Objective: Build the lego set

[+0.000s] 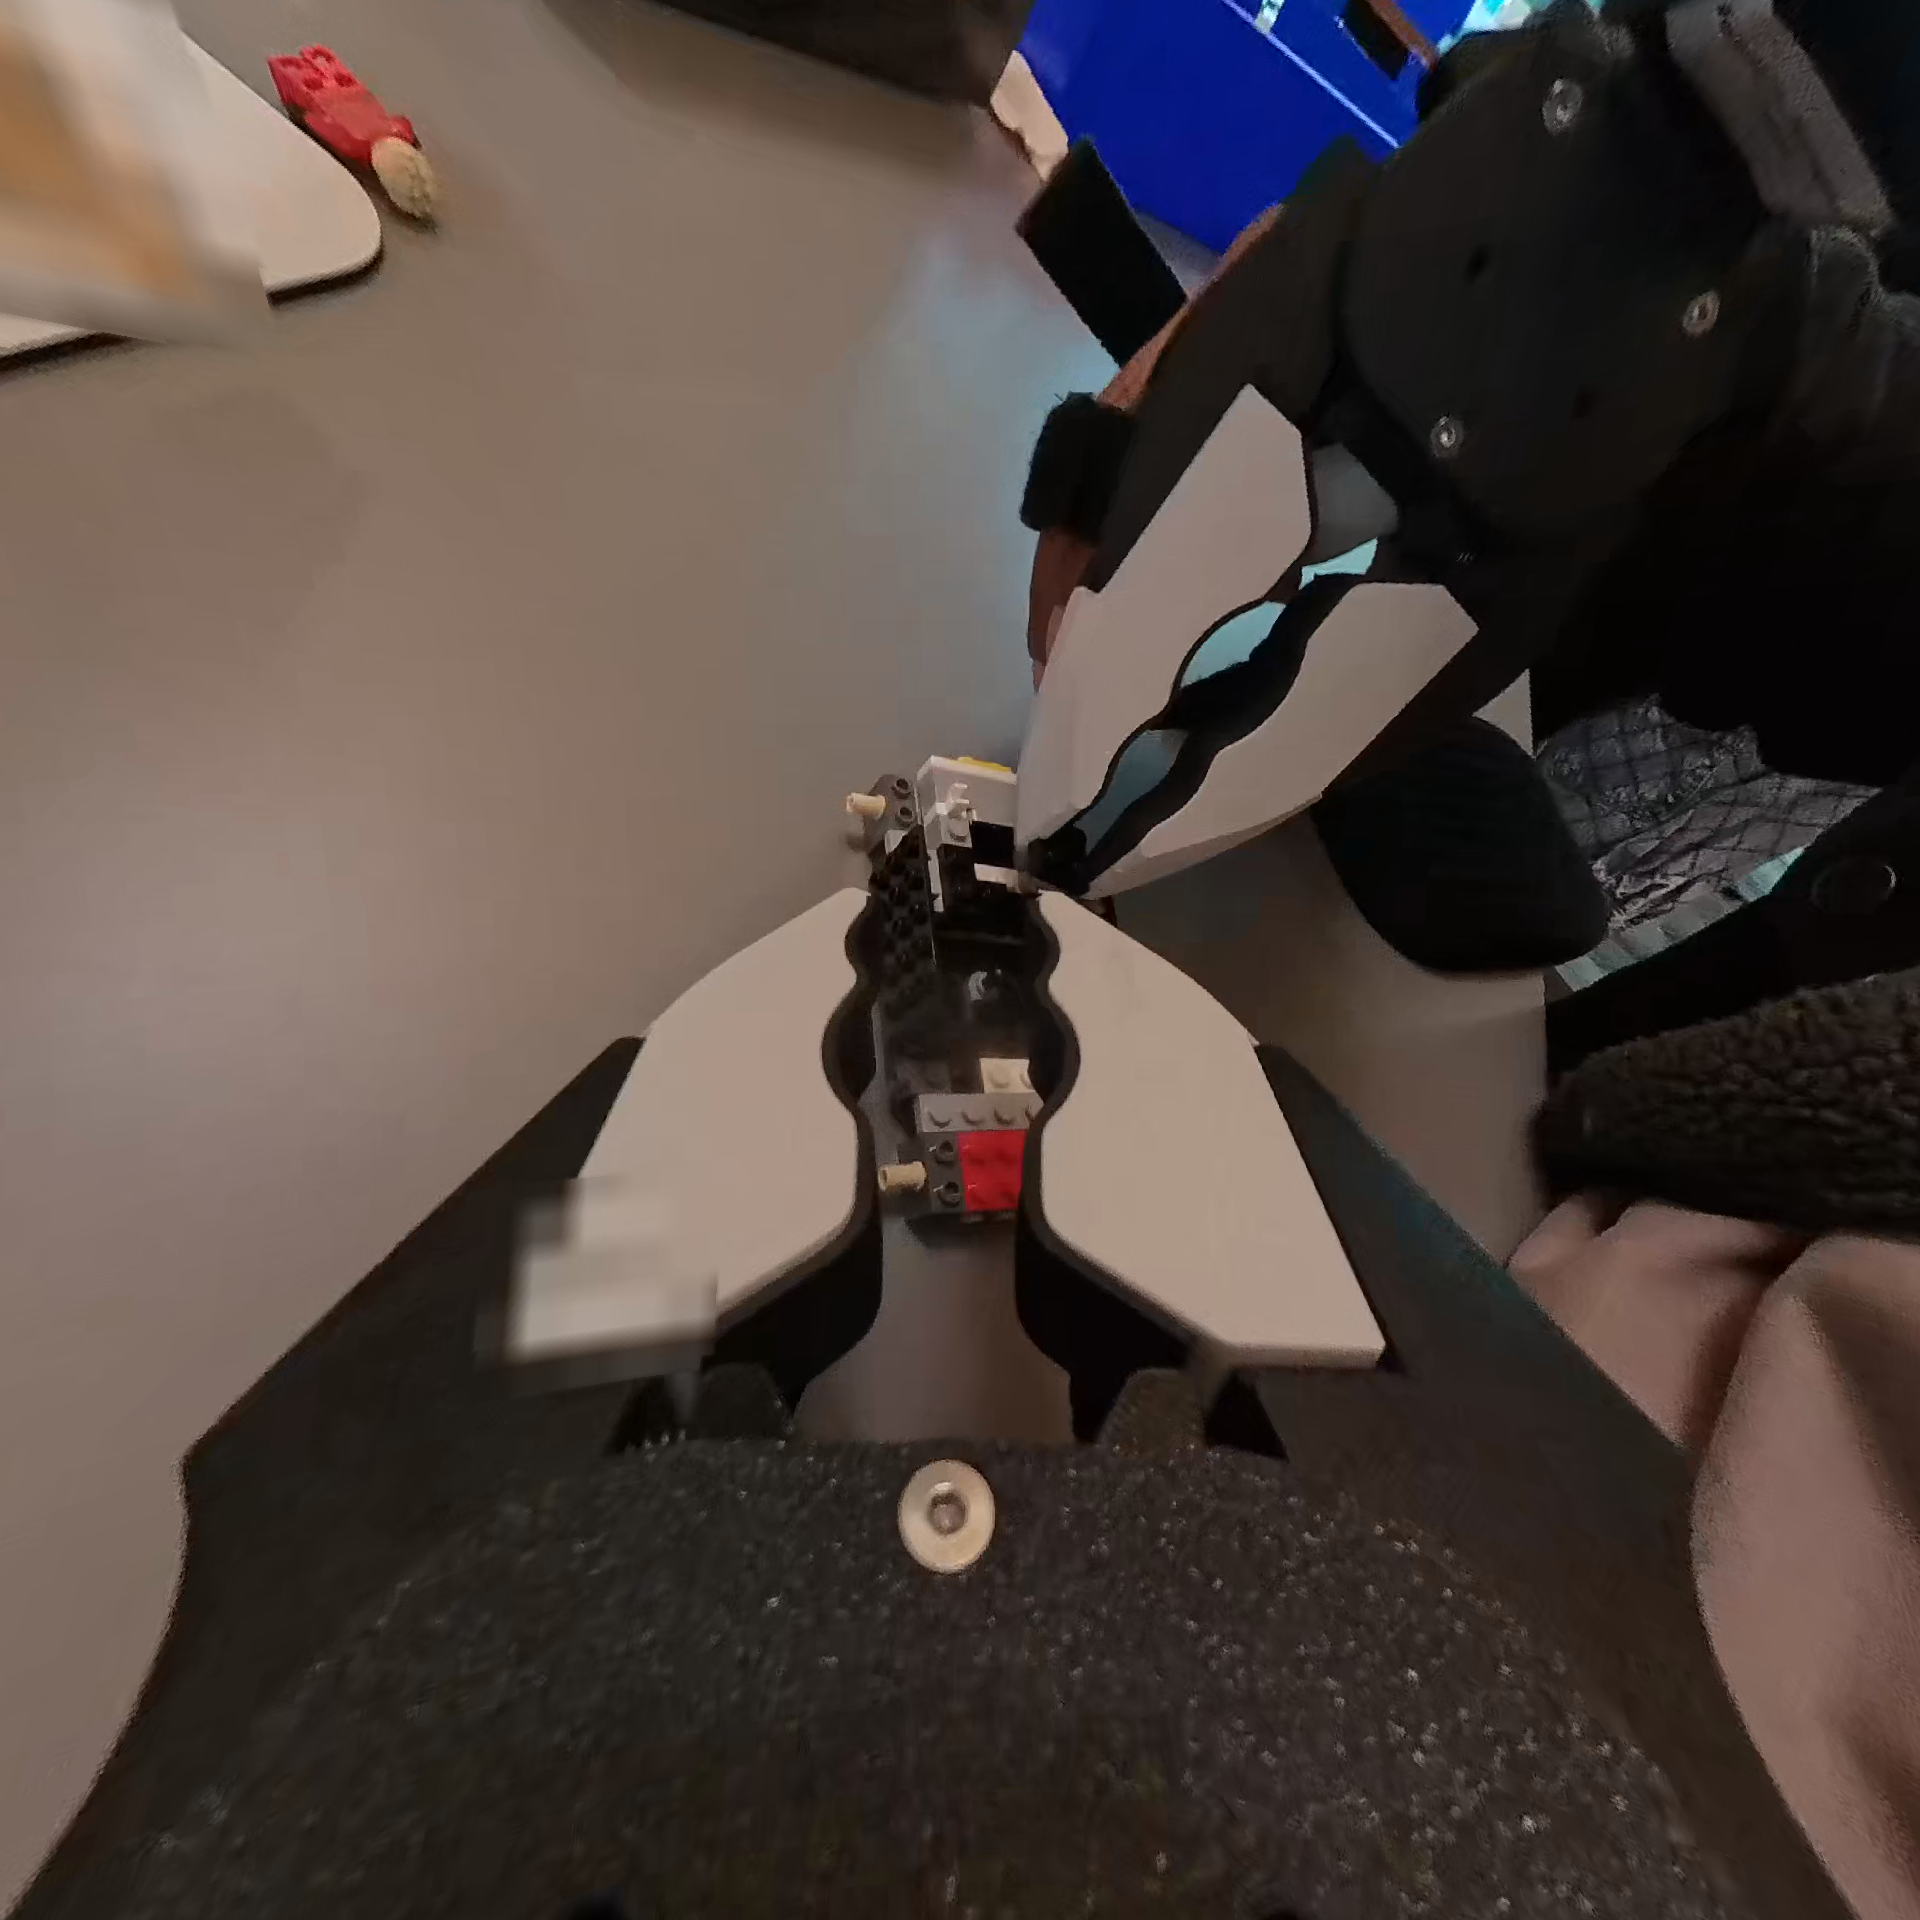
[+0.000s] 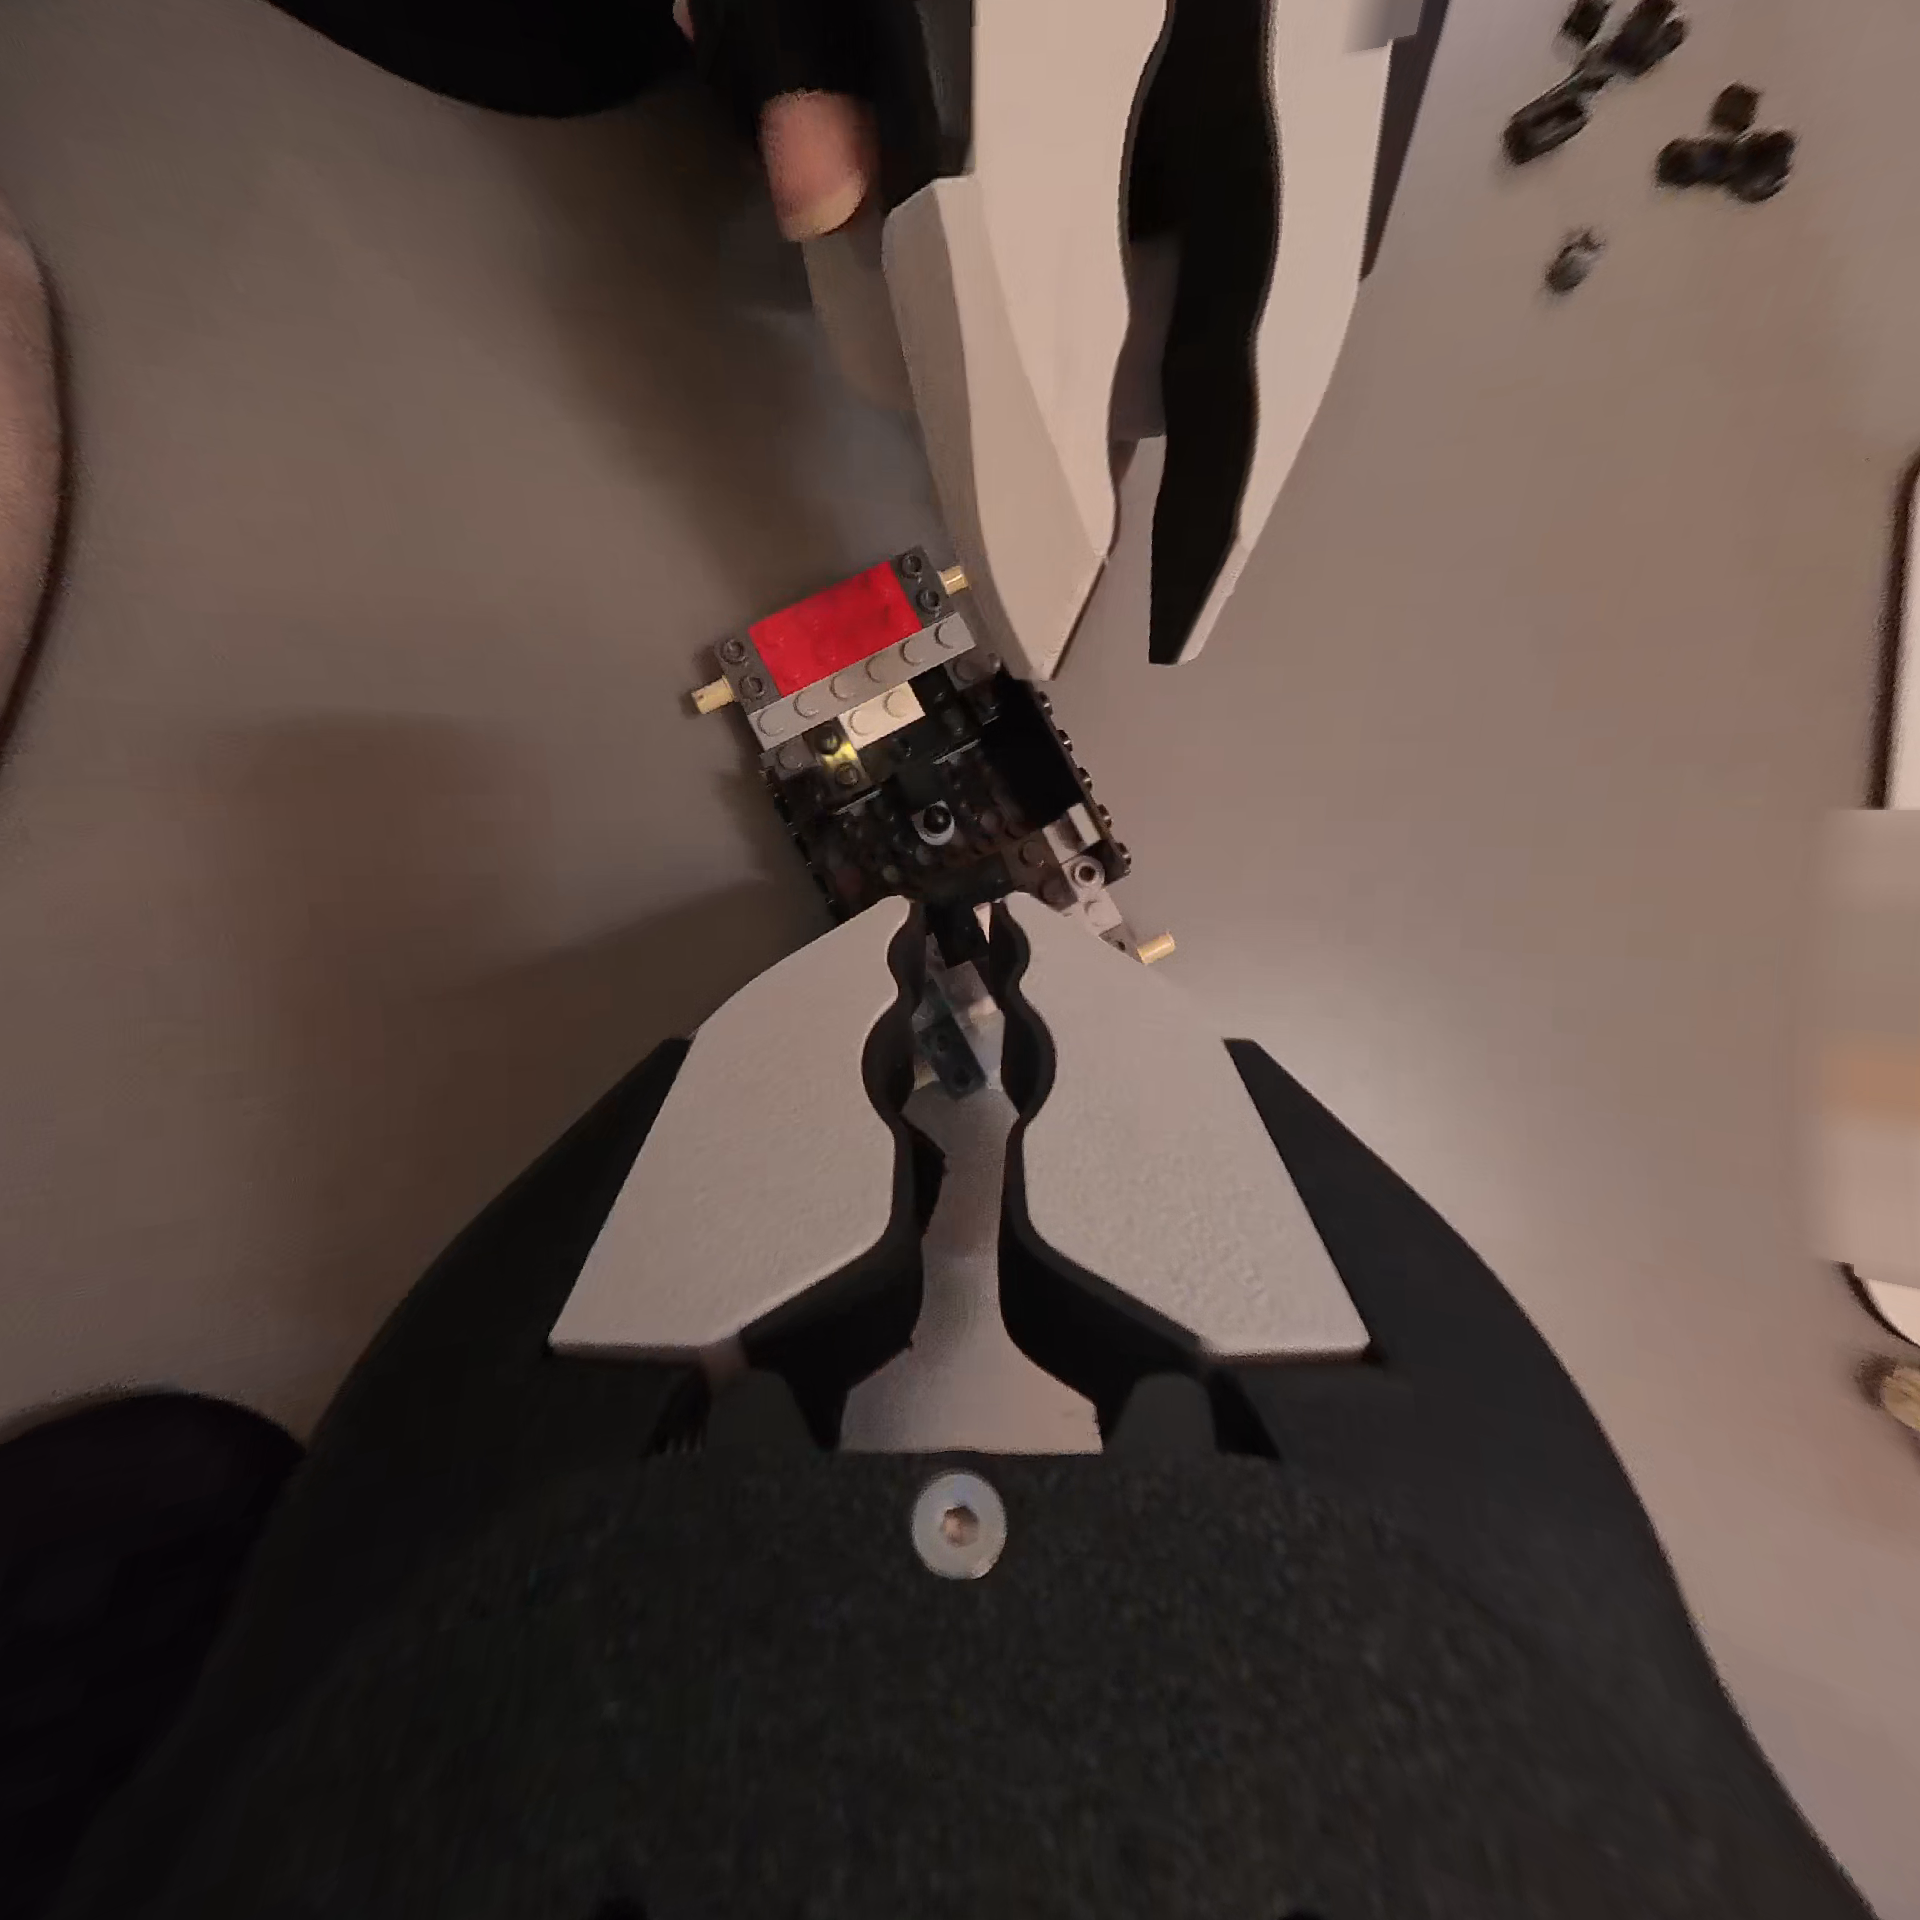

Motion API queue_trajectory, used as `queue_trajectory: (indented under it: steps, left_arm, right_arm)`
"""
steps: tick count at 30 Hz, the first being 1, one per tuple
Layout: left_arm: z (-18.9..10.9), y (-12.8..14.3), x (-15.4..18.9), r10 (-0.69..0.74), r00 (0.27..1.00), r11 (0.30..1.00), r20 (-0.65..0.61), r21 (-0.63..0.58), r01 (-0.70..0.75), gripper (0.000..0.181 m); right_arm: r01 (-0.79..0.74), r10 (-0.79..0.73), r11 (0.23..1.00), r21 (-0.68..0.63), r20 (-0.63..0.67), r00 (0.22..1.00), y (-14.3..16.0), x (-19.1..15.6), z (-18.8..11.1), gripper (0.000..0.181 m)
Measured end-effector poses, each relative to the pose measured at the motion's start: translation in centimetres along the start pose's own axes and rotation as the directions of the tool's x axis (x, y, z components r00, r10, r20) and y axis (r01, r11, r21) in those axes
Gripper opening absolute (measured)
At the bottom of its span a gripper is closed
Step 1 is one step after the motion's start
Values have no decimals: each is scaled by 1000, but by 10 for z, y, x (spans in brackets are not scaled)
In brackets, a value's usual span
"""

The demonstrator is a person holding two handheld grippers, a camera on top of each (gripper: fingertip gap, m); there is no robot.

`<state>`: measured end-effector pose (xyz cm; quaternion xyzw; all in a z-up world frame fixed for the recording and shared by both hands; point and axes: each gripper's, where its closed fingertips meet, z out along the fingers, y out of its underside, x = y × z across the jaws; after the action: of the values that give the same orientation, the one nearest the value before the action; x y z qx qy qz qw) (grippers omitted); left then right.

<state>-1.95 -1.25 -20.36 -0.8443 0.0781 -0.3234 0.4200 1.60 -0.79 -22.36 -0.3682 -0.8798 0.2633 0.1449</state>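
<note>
Lego model [image 2: 914,758], black-grey chassis with red plate and tan axle pins, on matte grey table [image 1: 520,675]. Left gripper [image 1: 948,914] clamped around its sides. Right gripper [image 2: 951,914] pinched on small black piece at model's end, tips touching the build. Loose black pieces [image 2: 1662,135] well apart; red lego part [image 1: 343,114] far off near white base. Blue box [image 1: 1195,114] behind table.

It looks like an indoor hobby or desk setting, though which kind of room cannot be told. A plain grey surface [image 1: 540,644] carries loose toy bricks: a small red brick piece [image 1: 338,109] at the far left, a scatter of dark small parts [image 2: 1662,135] at the far right. A bright blue box [image 1: 1195,114] stands beyond the far edge, beside patterned fabric [image 1: 1683,790].
</note>
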Motion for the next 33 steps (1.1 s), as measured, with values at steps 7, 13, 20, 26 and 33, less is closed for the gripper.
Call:
queue_trajectory:
  steps: [7, 13, 20, 26, 33]
  left_arm:
    - [2, 7, -2, 21, 1000, 999, 6, -36, -21, 26]
    - [3, 10, -2, 27, 1000, 998, 7, -53, -27, 26]
    - [5, 12, -1, 37, 999, 997, 6, -63, -37, 26]
    - [6, 15, 0, 49, 999, 996, 3, -76, -49, 27]
    - [8, 18, 1, 54, 999, 994, -3, -90, -54, 27]
  right_arm:
    - [-11, 20, 997, -75, 131, 991, 3, -2, 5, 11]
    - [-24, 46, 993, -113, 198, 979, 2, -6, 3, 11]
    - [-44, 97, 982, -186, 284, 954, 6, -9, 4, 11]
    - [-33, 116, 974, -224, 372, 921, 7, -14, 3, 12]
    - [-42, 136, 976, -214, 446, 885, 3, -19, -2, 14]
